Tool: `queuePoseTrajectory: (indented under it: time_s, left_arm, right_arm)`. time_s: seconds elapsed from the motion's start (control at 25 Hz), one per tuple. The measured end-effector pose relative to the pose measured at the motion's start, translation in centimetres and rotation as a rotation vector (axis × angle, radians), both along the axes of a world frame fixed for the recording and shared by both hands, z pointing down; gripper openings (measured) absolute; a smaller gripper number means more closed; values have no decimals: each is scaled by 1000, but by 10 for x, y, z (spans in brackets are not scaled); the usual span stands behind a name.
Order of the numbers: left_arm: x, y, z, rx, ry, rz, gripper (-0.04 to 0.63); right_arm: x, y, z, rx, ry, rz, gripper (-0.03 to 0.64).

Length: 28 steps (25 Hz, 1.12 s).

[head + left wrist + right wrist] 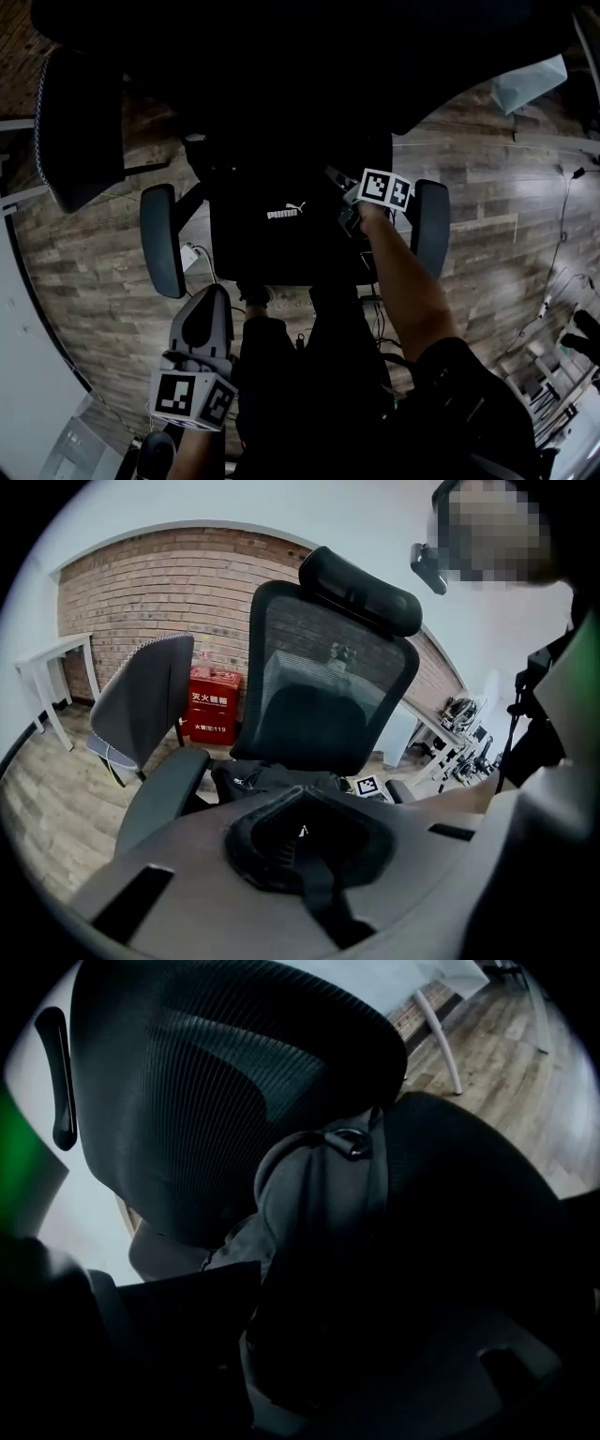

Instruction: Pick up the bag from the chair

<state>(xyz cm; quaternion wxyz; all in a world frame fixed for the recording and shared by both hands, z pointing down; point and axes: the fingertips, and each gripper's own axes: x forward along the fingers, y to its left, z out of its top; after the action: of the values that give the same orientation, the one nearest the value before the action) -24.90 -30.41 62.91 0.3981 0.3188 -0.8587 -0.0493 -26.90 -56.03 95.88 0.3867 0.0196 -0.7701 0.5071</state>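
A black bag [272, 234] with a white logo lies on the seat of a dark mesh office chair [161, 239]. My right gripper [347, 220] reaches down onto the bag's right upper side, its marker cube above it. In the right gripper view grey bag fabric [314, 1213] with a metal ring [349, 1140] fills the dark space between the jaws [300, 1354]; whether the pads press on it is hidden. My left gripper [214, 298] hangs low in front of the chair, apart from the bag [253, 778], its grey jaws [300, 836] together with nothing between them.
The chair's armrests [431, 225] flank the bag and its tall backrest [323, 686] rises behind. A second grey chair [150, 696], a red box [214, 705] and a white table [47, 658] stand by the brick wall. Cables [375, 319] lie on the wooden floor.
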Motion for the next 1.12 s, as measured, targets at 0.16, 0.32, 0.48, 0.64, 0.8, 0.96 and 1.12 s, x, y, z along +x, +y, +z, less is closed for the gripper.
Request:
queuePoseTrajectory:
  time_s: [0.16, 0.32, 0.48, 0.64, 0.8, 0.96, 1.12]
  left_arm:
    - [0, 0, 1, 24, -8, -7, 11]
    - [-3, -11, -6, 71, -50, 5, 11]
    - [-2, -16, -10, 109, -44, 8, 11]
    - [-3, -14, -11, 110, -55, 4, 11]
    - [-2, -9, -8, 84, -56, 2, 11]
    - [-3, -8, -9, 79, -63, 6, 11]
    - [-5, -8, -11, 62, -55, 11, 11]
  right_arm:
    - [-2, 0, 10, 14, 68, -2, 226]
    - [-2, 0, 16, 108, 129, -14, 162]
    - [-1, 2, 14, 148, 103, 4, 109]
    - [-1, 1, 14, 131, 110, 2, 103]
    - [-1, 0, 8, 150, 104, 0, 92]
    - [-1, 3, -3, 169, 88, -8, 84]
    - [1, 8, -24, 210, 65, -25, 83]
